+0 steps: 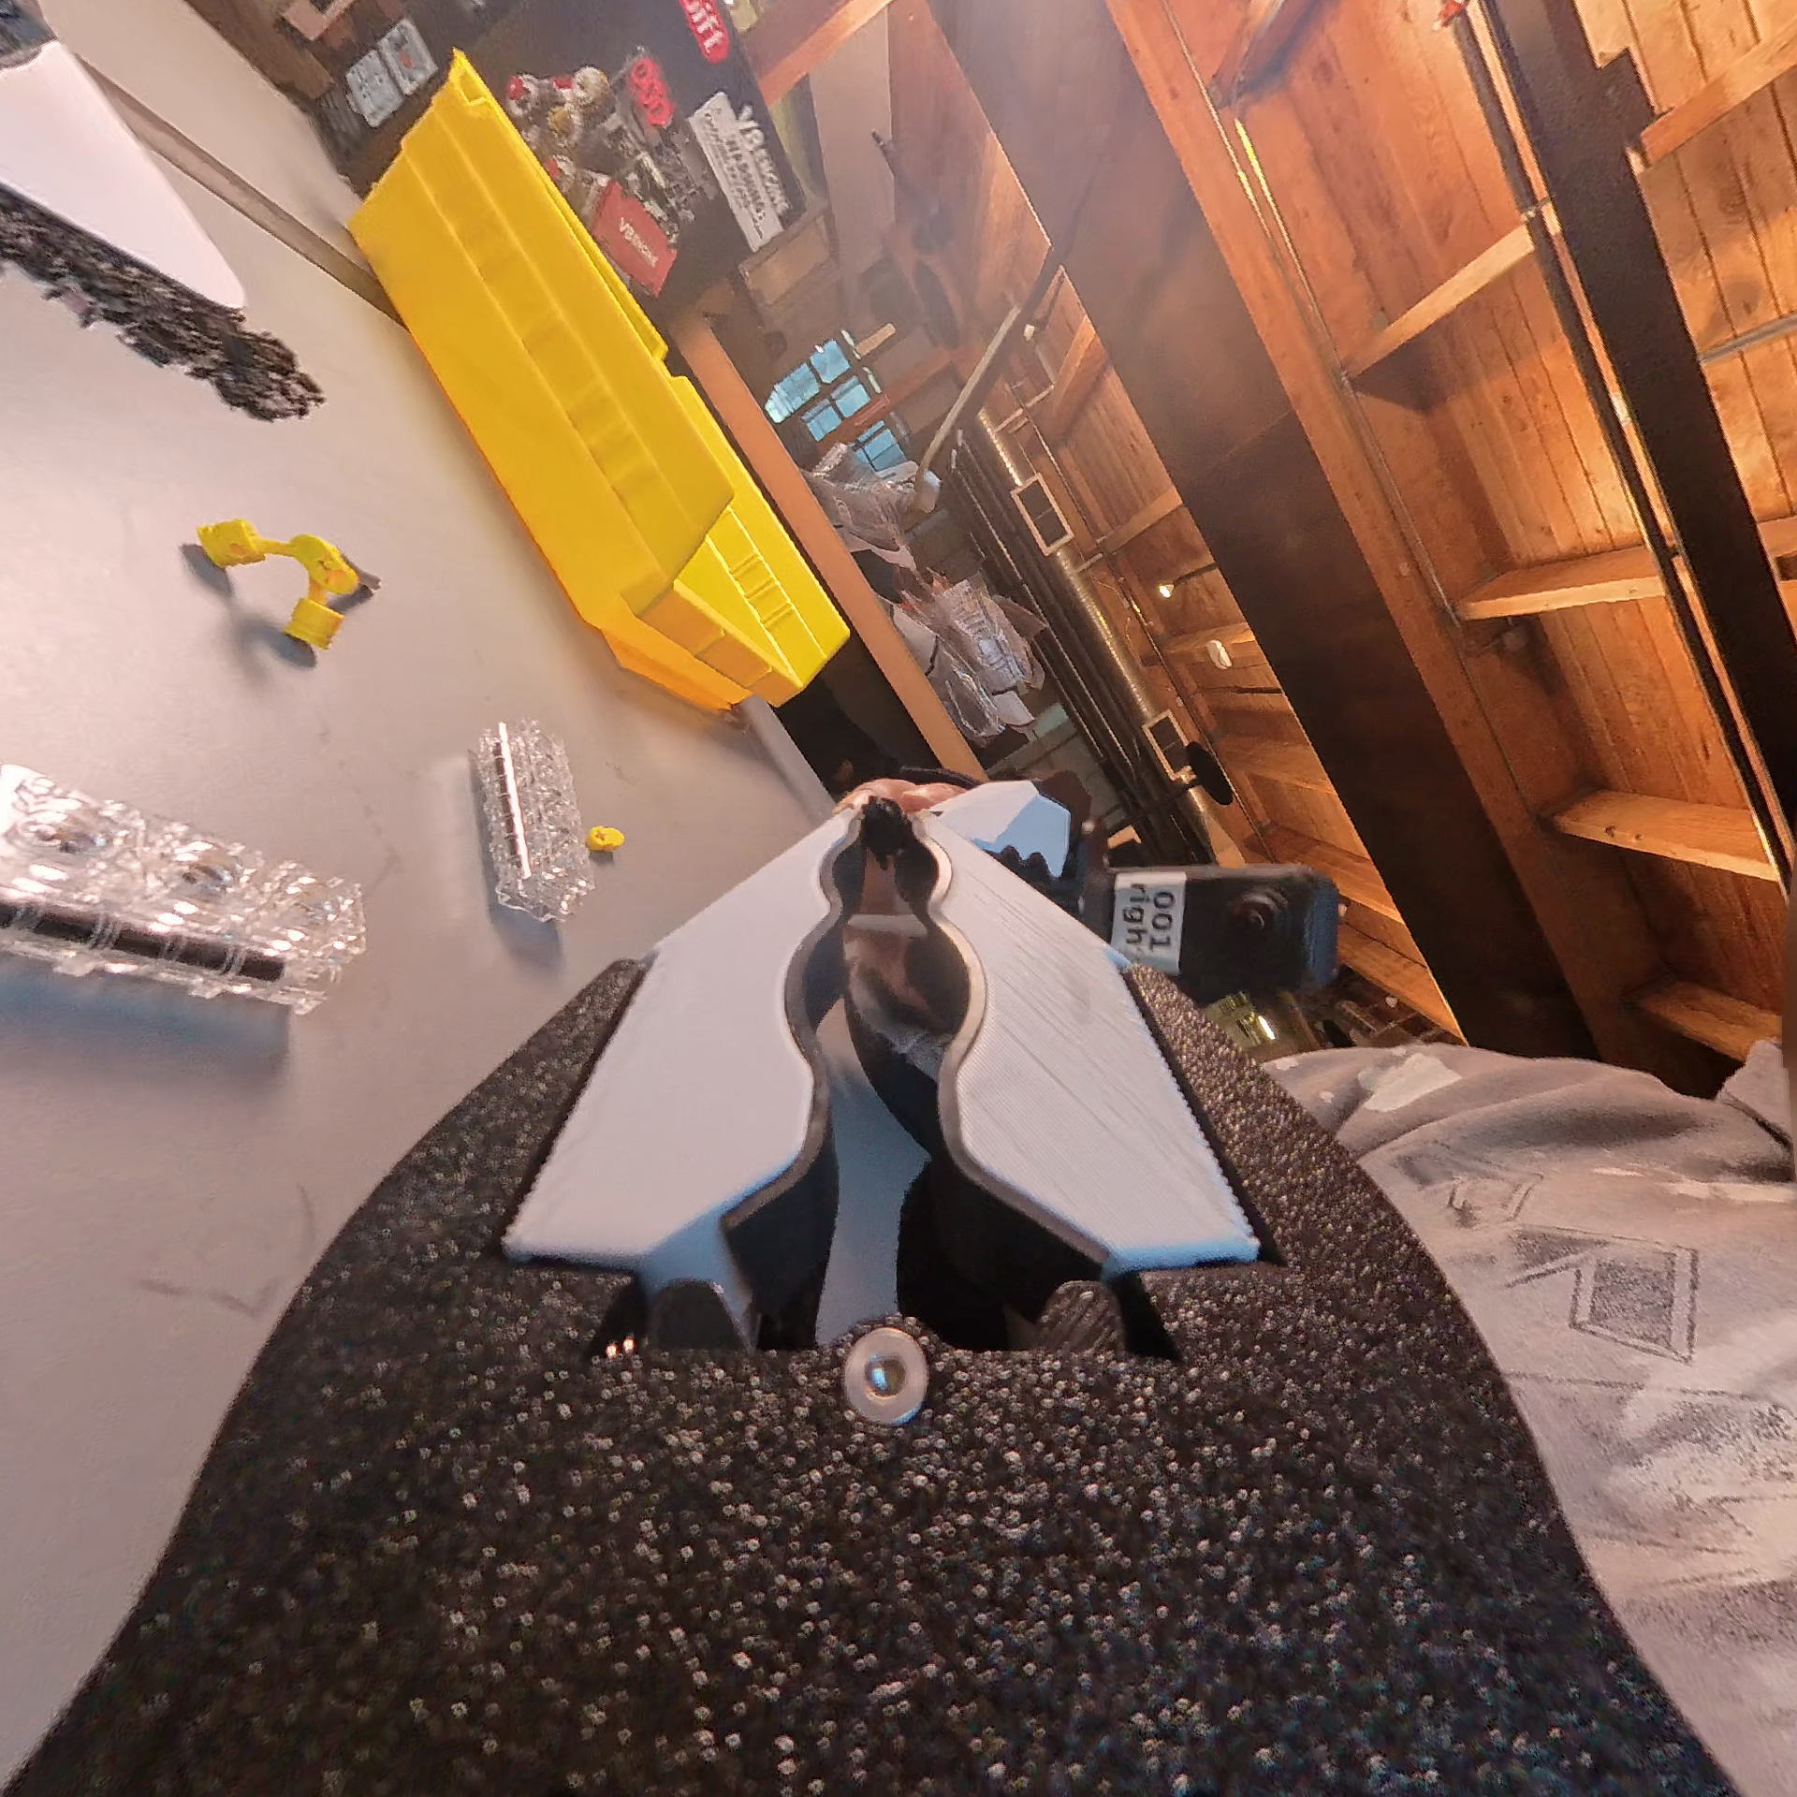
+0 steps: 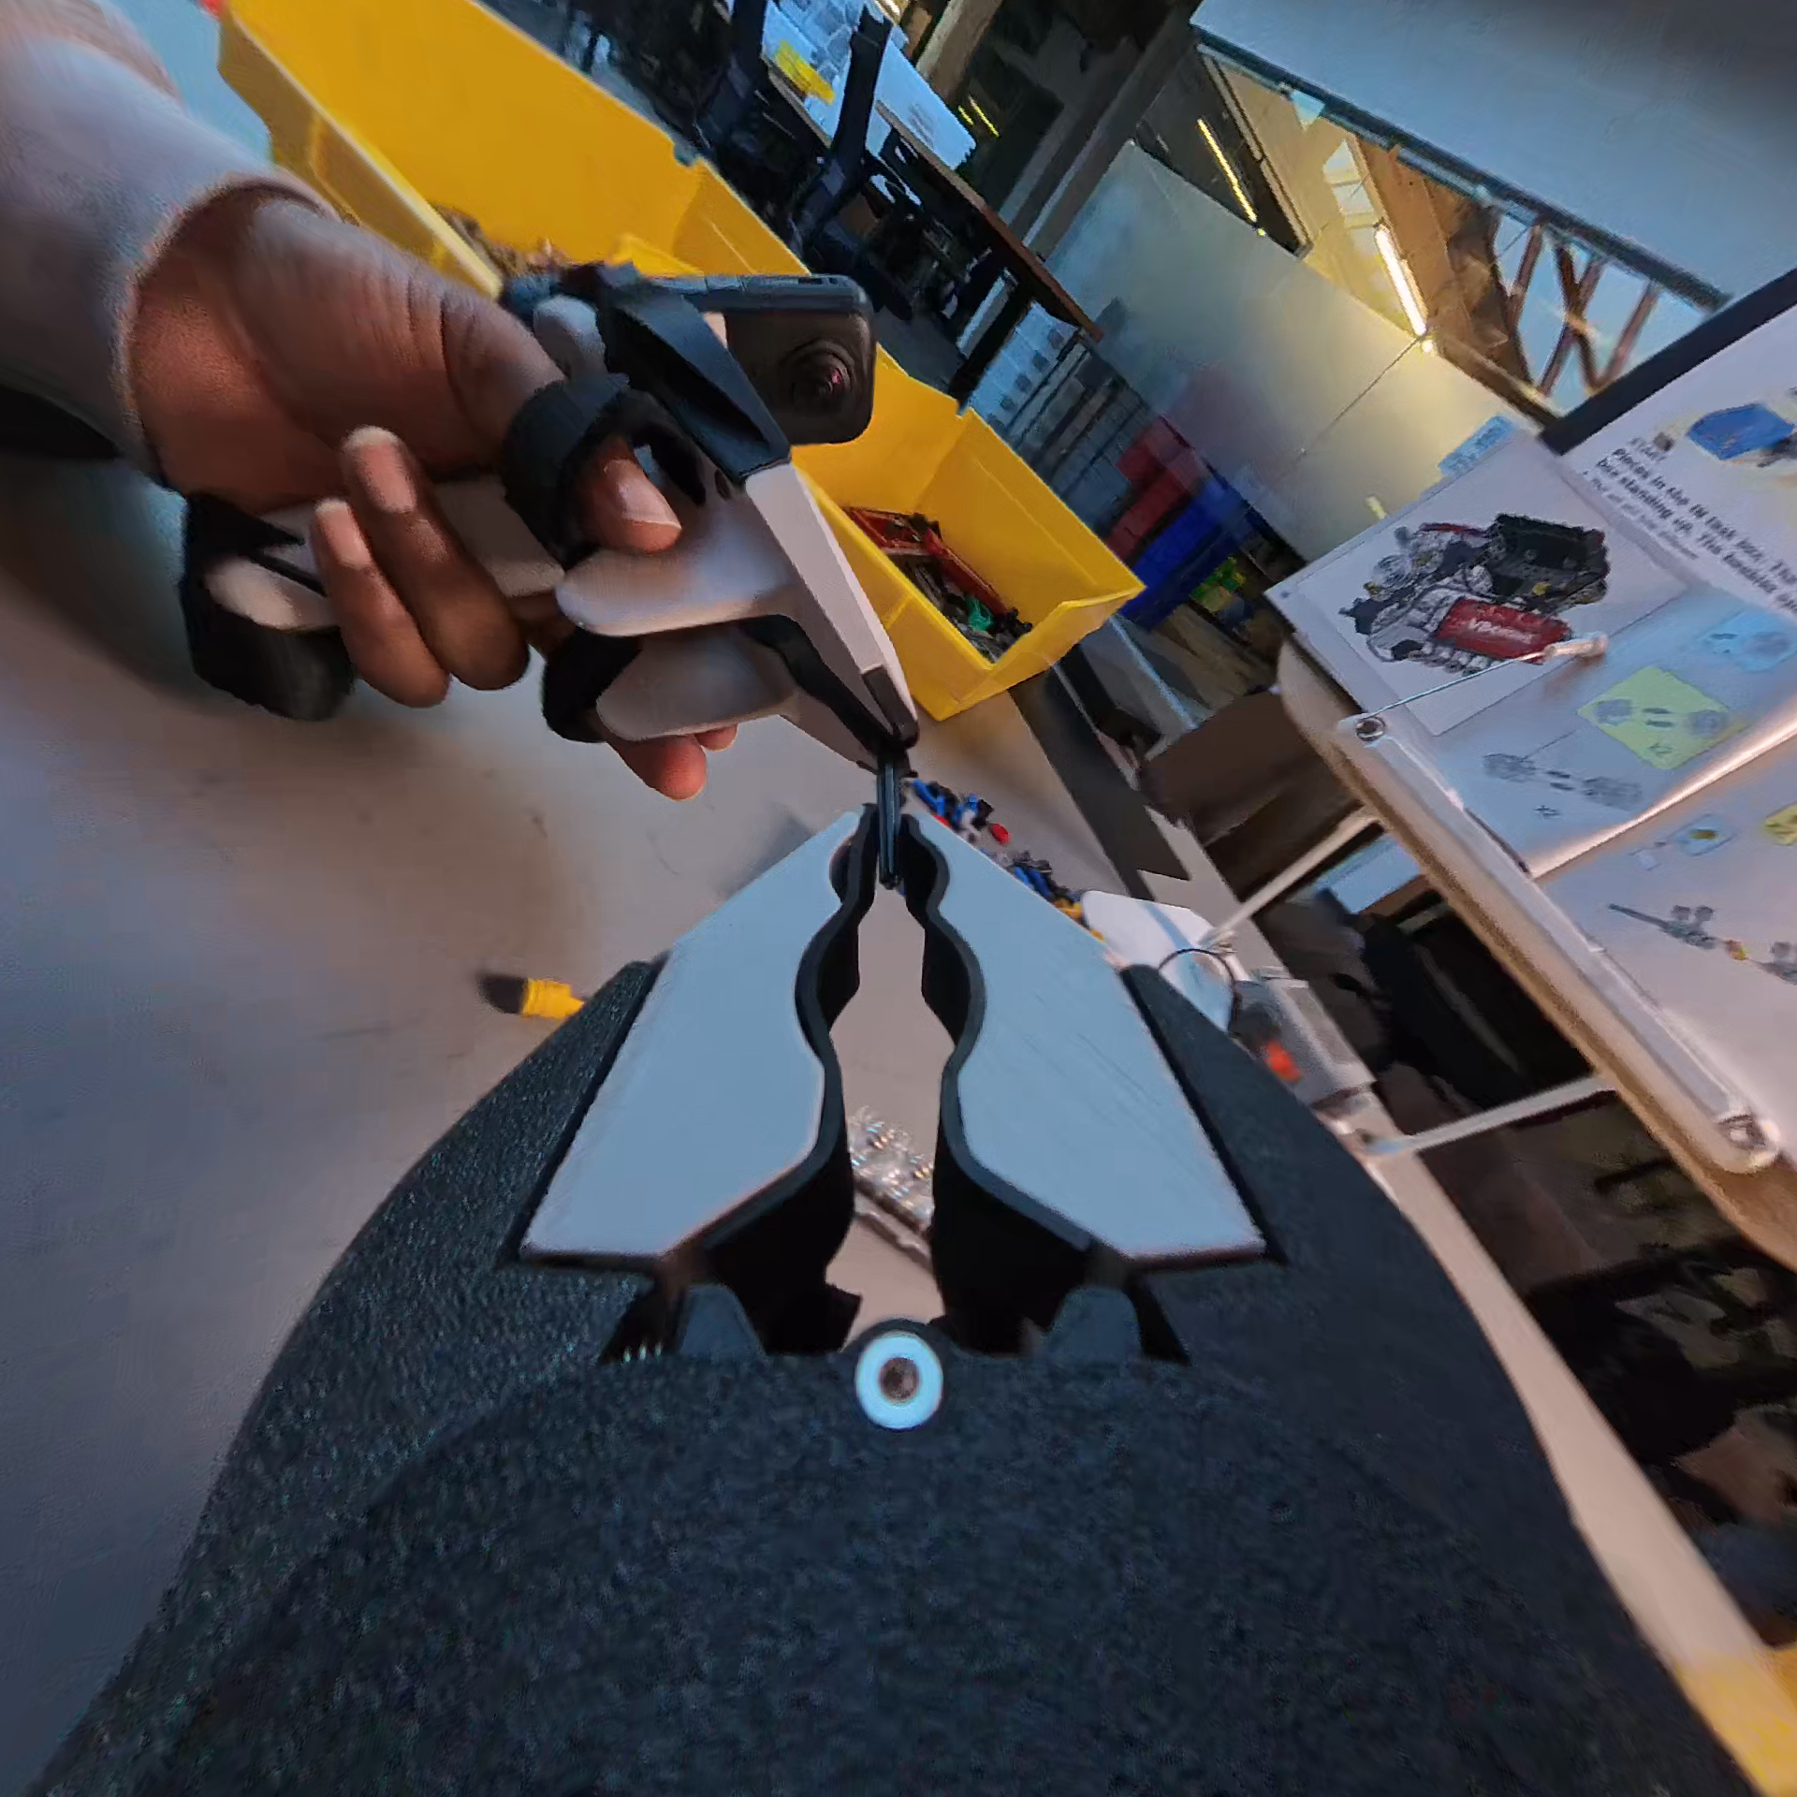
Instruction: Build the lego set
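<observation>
Thin black pin (image 2: pixel 889 827), pinched by right claw (image 2: pixel 887 844), left claw (image 1: pixel 887 827)

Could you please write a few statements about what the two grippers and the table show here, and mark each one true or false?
1. Both grippers pinch the same small black part. True: the left gripper and the right gripper meet on it.
2. The yellow bin is empty. False: it holds small parts.
3. A clear plastic block lies on the table. True.
4. The small yellow piece is inside the bin. False: it lies on the table.
5. A hand holds the left gripper. True.
</observation>
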{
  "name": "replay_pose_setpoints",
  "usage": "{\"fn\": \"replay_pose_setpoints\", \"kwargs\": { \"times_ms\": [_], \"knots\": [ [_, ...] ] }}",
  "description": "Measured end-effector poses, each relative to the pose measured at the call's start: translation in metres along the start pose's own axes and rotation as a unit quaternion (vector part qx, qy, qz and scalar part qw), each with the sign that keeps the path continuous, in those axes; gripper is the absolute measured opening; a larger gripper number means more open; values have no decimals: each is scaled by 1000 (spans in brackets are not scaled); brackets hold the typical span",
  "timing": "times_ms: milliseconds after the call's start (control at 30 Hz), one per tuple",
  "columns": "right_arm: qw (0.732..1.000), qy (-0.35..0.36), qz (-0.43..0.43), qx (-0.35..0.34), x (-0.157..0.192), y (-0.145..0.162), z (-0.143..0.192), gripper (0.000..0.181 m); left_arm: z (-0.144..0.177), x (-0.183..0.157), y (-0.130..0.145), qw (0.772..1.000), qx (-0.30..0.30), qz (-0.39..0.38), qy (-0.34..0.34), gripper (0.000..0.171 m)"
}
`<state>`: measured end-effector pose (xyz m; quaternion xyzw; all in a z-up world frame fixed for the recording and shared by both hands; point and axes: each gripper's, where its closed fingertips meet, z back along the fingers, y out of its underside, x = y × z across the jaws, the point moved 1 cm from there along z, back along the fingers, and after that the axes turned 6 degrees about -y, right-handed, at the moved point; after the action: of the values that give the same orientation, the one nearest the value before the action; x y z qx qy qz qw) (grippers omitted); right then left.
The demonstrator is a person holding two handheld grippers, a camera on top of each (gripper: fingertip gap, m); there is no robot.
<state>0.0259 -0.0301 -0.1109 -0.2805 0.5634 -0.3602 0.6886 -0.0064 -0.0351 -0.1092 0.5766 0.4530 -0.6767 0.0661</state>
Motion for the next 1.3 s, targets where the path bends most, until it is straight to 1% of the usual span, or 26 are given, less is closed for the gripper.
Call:
{"fn": "replay_pose_setpoints", "kwargs": {
  "times_ms": [100,167,200,233,300,367,433,500,533,700,767,800,867,967,1033,1067,1200,1300],
  "knots": [
    [989,-48,-120,-65,-4,-12,10,4,2,-19,-2,997,5,-56,43,14],
    [970,-100,-192,-111,-3,-22,19,4,3,-29,-2,992,8,-116,53,23],
    [960,-112,-223,-128,-6,-25,23,4,3,-33,-1,987,10,-150,53,25],
    [949,-123,-250,-146,-8,-28,26,4,4,-37,1,981,13,-183,54,27],
    [925,-171,-294,-168,-3,-34,32,4,3,-44,7,968,22,-242,58,29],
    [907,-209,-320,-179,3,-39,35,5,3,-50,12,957,25,-282,61,29],
    [900,-218,-328,-186,6,-42,36,5,3,-58,18,949,32,-302,81,26],
    [896,-231,-332,-184,9,-44,37,5,4,-63,21,943,33,-318,89,15],
    [895,-231,-335,-182,9,-43,36,4,4,-63,21,942,33,-322,89,11],
    [884,-237,-359,-184,7,-40,36,4,4,-58,22,941,41,-326,77,11],
    [887,-226,-363,-175,5,-35,34,4,2,-53,20,944,41,-321,58,11],
    [893,-214,-358,-169,4,-32,32,5,2,-50,19,948,40,-313,48,11],
    [916,-179,-327,-150,2,-26,27,5,1,-43,15,958,34,-281,32,10],
    [960,-118,-229,-112,2,-20,21,5,0,-34,11,978,20,-204,28,10],
    [982,-76,-150,-87,2,-18,19,4,0,-29,9,987,16,-154,31,10],
    [989,-59,-114,-74,2,-17,18,4,0,-27,9,990,15,-138,33,10],
    [998,-29,-36,-44,2,-13,17,4,-1,-22,11,993,20,-113,29,10],
    [999,-21,-25,-40,1,-10,17,4,-2,-18,12,994,23,-101,24,10]
  ]
}}
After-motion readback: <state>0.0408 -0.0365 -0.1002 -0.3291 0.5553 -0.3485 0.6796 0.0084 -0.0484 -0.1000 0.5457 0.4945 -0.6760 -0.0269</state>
